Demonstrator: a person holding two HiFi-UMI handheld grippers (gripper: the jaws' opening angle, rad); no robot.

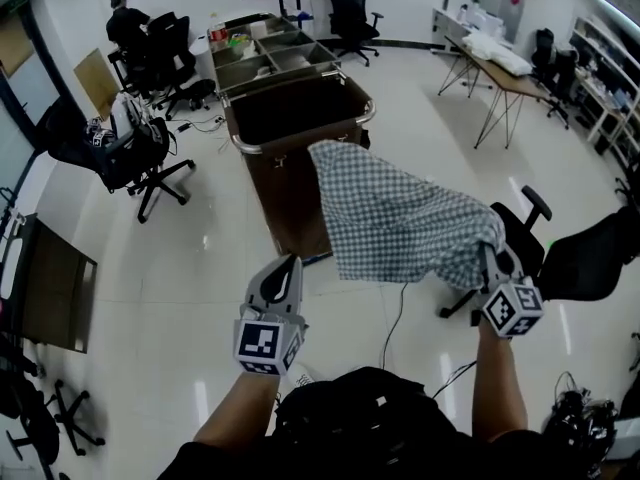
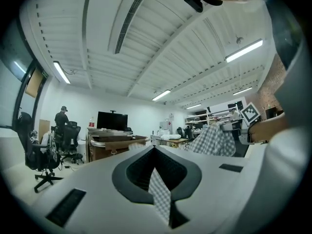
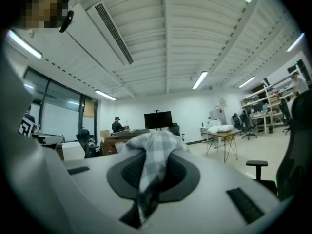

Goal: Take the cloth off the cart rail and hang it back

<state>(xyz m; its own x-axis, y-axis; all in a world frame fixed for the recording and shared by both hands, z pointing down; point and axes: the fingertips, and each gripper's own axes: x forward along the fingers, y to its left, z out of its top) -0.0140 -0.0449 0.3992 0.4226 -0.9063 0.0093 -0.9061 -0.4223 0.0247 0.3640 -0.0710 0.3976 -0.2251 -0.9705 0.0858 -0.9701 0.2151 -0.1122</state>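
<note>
A blue-and-white checked cloth point(image 1: 400, 218) hangs spread in the air in front of the brown cart point(image 1: 290, 183). Its far corner reaches up toward the cart's metal rail point(image 1: 246, 149); I cannot tell if it touches. My right gripper point(image 1: 490, 255) is shut on the cloth's bunched right end, and in its own view the cloth point(image 3: 152, 152) fills the right gripper point(image 3: 146, 184) jaws. My left gripper point(image 1: 291, 264) points up just left of the cloth's lower corner. In its own view the left gripper point(image 2: 159, 184) is shut on a narrow strip of checked fabric point(image 2: 161, 196).
Black office chairs stand at the left point(image 1: 130, 153) and right point(image 1: 585, 253). A person point(image 1: 128, 23) sits at the back left. A trestle desk point(image 1: 500, 63) is at the back right. A cable point(image 1: 392, 318) runs over the white floor.
</note>
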